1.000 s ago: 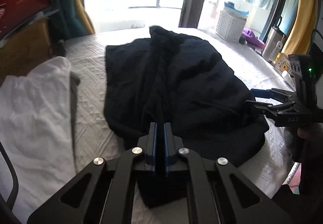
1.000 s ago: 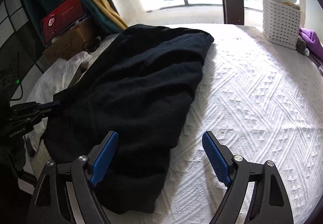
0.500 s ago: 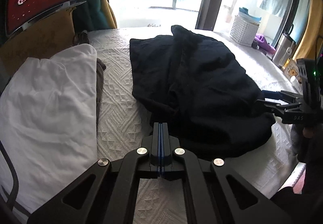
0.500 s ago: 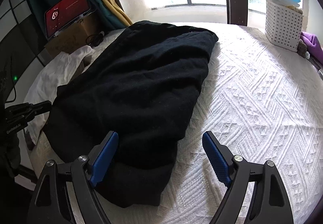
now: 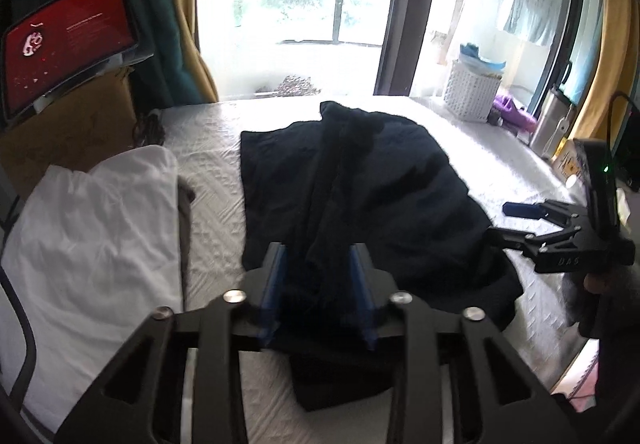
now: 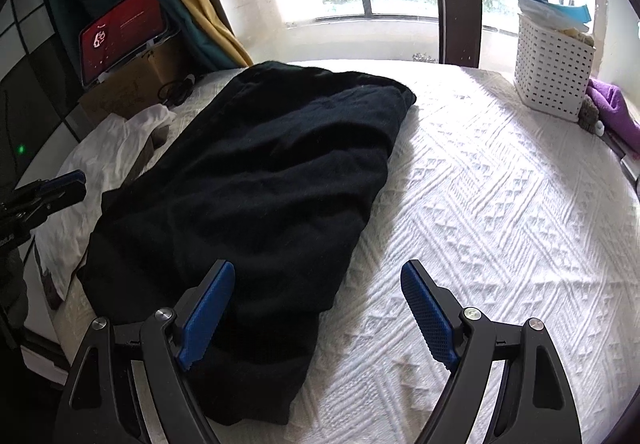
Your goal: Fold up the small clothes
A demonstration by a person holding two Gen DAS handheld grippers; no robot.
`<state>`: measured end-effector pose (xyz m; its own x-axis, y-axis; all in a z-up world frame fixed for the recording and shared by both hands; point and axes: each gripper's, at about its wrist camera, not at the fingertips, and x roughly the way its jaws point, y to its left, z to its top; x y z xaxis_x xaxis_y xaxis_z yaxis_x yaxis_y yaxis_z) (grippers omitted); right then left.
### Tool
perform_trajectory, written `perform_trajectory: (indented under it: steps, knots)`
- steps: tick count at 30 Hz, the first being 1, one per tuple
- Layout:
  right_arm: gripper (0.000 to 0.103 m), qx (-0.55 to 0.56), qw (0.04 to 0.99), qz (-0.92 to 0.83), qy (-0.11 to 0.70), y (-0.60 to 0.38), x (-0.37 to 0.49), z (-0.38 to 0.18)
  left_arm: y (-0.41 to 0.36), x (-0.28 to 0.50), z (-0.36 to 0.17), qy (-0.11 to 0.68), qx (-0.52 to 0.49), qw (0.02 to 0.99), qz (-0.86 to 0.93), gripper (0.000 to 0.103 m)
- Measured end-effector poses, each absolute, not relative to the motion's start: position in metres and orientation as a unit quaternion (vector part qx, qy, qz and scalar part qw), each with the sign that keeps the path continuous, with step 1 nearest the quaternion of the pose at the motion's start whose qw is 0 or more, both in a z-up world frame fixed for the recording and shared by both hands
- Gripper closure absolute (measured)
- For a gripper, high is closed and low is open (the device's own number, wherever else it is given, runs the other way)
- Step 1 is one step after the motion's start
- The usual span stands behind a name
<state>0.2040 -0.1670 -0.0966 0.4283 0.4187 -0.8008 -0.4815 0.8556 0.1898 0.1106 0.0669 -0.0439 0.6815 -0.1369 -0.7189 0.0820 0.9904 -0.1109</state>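
Note:
A black garment (image 5: 360, 195) lies loosely bunched on the white textured bedspread (image 6: 500, 203). It also shows in the right wrist view (image 6: 260, 183). My left gripper (image 5: 318, 284) is open, its blue pads on either side of a raised fold at the garment's near edge. My right gripper (image 6: 316, 304) is open and empty, its left finger over the garment's near edge, its right finger over bare bedspread. The right gripper also shows in the left wrist view (image 5: 520, 219) at the garment's right side.
A white garment (image 5: 88, 236) lies on the left of the bed. A white basket (image 6: 552, 79) and purple cloth (image 6: 612, 107) stand at the far right. A cardboard box with a red-screened tablet (image 5: 68, 59) is at the far left. The bed edge is near.
My left gripper was shut on the garment's fold, let it go and pulled back, and now stands open around the fold. The right gripper stayed open and hardly moved.

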Motion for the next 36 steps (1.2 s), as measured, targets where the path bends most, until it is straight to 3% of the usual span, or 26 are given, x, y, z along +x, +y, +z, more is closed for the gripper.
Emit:
perform_trajectory:
  steps: [11,13,15,23,33,36]
  knots:
    - [0.017,-0.028,0.847,0.253,0.467,-0.181,0.224,-0.099,0.050,0.139,-0.051,0.399,-0.013,0.914,-0.073,0.068]
    - [0.017,-0.025,0.847,0.251,0.467,-0.184,0.228,-0.100,0.052,0.145,-0.053,0.401,-0.016,0.913,-0.072,0.056]
    - [0.017,-0.023,0.848,0.249,0.468,-0.187,0.233,-0.100,0.053,0.150,-0.055,0.404,-0.024,0.912,-0.071,0.032]
    - [0.017,-0.005,0.851,0.237,0.468,-0.194,0.259,-0.110,0.070,0.178,-0.077,0.445,-0.043,0.893,-0.055,0.029]
    - [0.017,0.010,0.854,0.228,0.468,-0.203,0.293,-0.119,0.128,0.201,-0.095,0.454,-0.128,0.881,-0.026,0.012]
    - [0.017,0.019,0.858,0.225,0.461,-0.205,0.299,-0.118,0.133,0.213,-0.102,0.465,-0.140,0.874,-0.038,0.012]
